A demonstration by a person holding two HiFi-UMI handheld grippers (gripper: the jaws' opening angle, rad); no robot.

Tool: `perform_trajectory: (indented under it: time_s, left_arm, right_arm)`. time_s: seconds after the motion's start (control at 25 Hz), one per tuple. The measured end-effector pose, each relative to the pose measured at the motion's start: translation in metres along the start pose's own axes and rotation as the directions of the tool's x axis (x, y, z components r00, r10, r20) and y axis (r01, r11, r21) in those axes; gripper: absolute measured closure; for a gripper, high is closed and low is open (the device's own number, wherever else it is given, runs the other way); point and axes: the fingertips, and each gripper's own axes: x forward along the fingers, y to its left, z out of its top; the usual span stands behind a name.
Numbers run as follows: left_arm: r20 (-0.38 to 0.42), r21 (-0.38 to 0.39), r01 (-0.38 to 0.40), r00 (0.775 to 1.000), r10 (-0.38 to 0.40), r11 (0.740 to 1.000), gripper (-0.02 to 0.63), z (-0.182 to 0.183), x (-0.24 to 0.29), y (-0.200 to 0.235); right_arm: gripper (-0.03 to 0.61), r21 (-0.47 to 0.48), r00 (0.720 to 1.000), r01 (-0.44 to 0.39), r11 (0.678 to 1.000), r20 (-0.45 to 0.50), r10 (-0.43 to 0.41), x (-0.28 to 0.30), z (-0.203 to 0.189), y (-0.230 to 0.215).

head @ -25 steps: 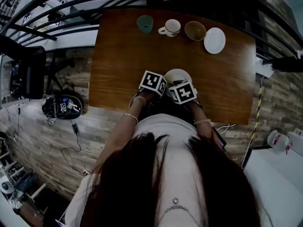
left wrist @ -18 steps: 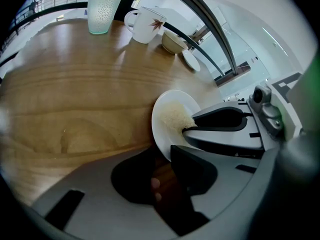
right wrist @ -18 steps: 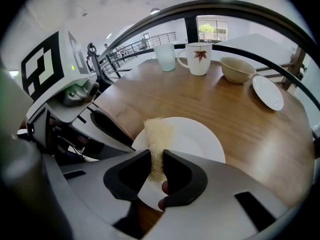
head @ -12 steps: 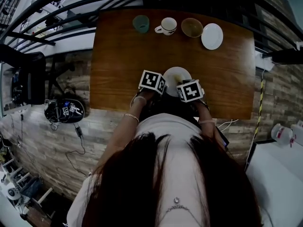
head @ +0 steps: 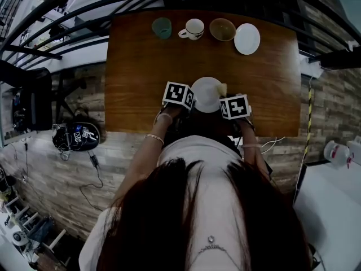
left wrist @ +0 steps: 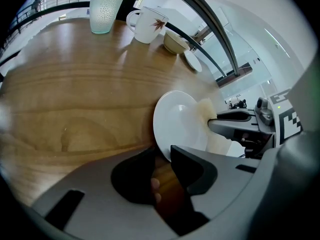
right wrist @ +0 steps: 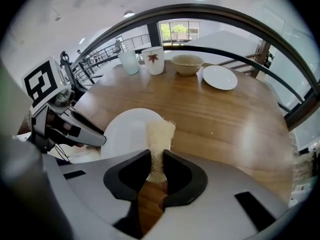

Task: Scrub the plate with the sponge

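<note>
While we stand at the middle of the table's (head: 141, 66) near edge, our left gripper (left wrist: 164, 158) has its jaws closed on the near rim of the white plate (left wrist: 177, 119), which sits just inside that edge. We cannot tell whether the plate lies flat on the wood or is tipped up a little. Our right gripper (right wrist: 156, 160) comes at the plate from its right side, jaws narrowed and pinching a pale, coarse-fibred sponge (right wrist: 160, 131) by its lower end, so that the pads press it from both sides. The free end of the sponge stands out beyond the fingertips and lies at the plate's right-hand rim, partly over the white face and partly over the bare wood beside it. Both our grippers point steeply down, and their marker cubes flank the plate in the head view, one at its left rim, the other just beside its lower right. Along the far edge of the table, well apart from the plate, four more pieces stand in a row: a greenish tumbler (head: 162, 27) leftmost, then a white mug (head: 193, 29) with a leaf print, a tan bowl (head: 222, 30), and a small white saucer (head: 247, 39) toward the far right corner.
</note>
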Motion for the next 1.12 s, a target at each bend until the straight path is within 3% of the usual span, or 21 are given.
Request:
perform_trajectory:
  time_s: [0.6, 0.84, 1.12]
  left_arm:
    - [0.009, -0.029, -0.006, 1.000, 0.006, 1.000, 0.508, -0.001, 0.001, -0.001]
    - [0.000, -0.036, -0.005, 1.000, 0.005, 0.999, 0.509, -0.001, -0.001, 0.001]
    - [-0.002, -0.048, -0.011, 1.000, 0.011, 0.999, 0.509, 0.000, 0.000, 0.003]
  right_arm:
    - [0.486, -0.109, 0.974, -0.226, 0.968, -0.041, 0.223, 0.028, 0.010, 0.093]
    - [0.486, -0.119, 0.977, -0.214, 0.970, -0.022, 0.213, 0.028, 0.012, 0.093]
    - [0.486, -0.046, 0.996, -0.090, 0.995, -0.018, 0.089, 0.014, -0.003, 0.045]
